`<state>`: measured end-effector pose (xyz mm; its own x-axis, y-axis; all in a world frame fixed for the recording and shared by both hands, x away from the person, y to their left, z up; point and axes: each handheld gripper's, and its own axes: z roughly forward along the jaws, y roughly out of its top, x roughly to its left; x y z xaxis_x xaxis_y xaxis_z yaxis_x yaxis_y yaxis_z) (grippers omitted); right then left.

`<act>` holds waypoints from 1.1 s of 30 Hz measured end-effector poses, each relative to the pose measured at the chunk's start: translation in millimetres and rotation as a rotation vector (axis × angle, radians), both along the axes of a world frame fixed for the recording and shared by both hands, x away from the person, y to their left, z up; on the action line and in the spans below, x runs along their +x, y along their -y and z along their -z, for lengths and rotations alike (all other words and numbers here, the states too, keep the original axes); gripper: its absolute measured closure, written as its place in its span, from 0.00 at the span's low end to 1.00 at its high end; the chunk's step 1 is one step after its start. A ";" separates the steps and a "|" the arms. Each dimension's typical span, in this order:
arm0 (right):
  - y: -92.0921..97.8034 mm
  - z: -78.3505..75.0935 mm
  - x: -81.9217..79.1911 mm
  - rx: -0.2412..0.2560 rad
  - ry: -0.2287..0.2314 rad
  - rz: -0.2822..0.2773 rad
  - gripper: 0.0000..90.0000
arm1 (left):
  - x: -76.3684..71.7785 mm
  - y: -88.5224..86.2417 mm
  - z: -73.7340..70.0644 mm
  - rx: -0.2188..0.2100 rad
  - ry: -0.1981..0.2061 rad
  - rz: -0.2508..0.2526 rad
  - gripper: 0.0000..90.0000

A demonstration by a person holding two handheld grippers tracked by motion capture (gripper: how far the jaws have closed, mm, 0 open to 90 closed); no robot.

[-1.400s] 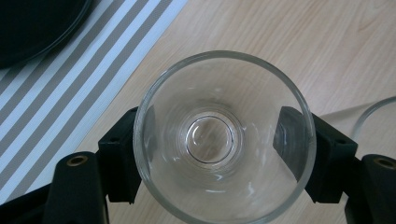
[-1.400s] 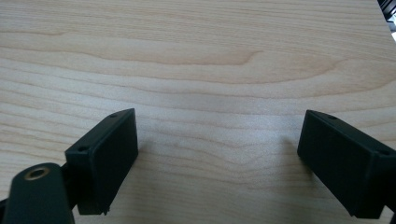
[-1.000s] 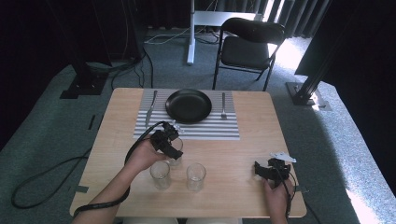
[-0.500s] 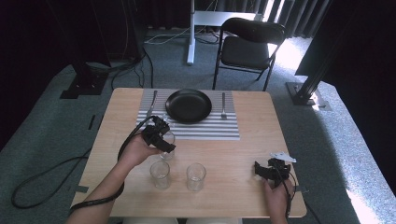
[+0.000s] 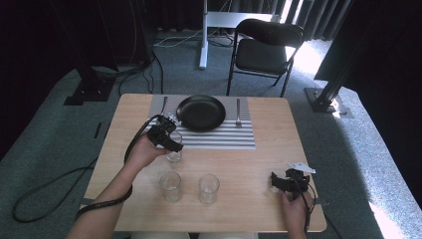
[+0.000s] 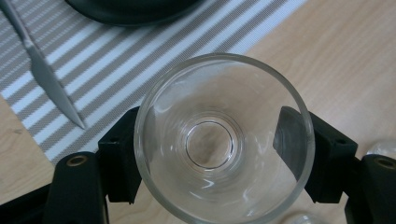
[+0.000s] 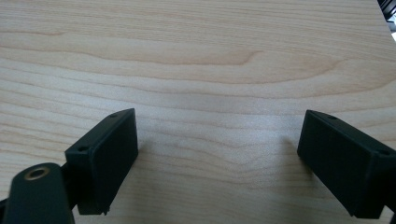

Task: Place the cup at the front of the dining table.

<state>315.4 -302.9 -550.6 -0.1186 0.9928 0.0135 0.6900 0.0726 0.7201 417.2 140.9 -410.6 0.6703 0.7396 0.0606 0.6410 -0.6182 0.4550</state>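
left tongs over glass, placemat edge

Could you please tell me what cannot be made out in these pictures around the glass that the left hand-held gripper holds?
- High view: the left hand-held gripper covers the glass, hiding its rim.
- Left gripper view: the glass is cut off by the bottom edge, and whether it touches the table is hidden.
- Left gripper view: the knife handle runs off-frame.

High view looks down and forward over the whole bench; each tool's camera sits close above it, the left sharing the striped mat.
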 end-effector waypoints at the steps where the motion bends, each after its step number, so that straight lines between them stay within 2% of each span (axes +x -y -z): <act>1: 0.0 0.0 0.0 0.000 0.000 0.000 0.13 | 3.1 -0.2 0.1 0.006 0.006 -0.007 0.32; 9: 0.0 0.0 0.0 0.000 0.000 0.000 0.13 | 26.9 -10.0 2.4 -0.053 -0.012 -0.071 0.32; 14: 0.0 0.0 0.0 0.000 0.000 0.000 0.13 | 34.6 -14.4 5.0 -0.045 0.016 -0.099 0.32; 18: 0.0 0.0 0.0 0.000 0.000 0.000 0.13 | 43.7 -17.1 4.9 -0.060 0.001 -0.117 0.32; 22: 0.0 0.0 0.0 0.000 0.000 0.000 0.13 | 52.4 -16.5 2.8 -0.044 0.045 -0.144 0.32; 25: 0.0 0.0 0.0 0.000 0.000 0.000 0.13 | 59.5 -16.8 0.9 -0.044 0.055 -0.160 0.32; 31: 0.0 0.0 0.0 0.000 0.000 0.000 0.13 | 76.0 -17.5 -1.1 -0.064 0.036 -0.183 0.32; 33: 0.0 0.0 0.0 0.000 0.000 0.000 0.13 | 79.0 -16.9 -0.6 -0.066 0.043 -0.187 0.32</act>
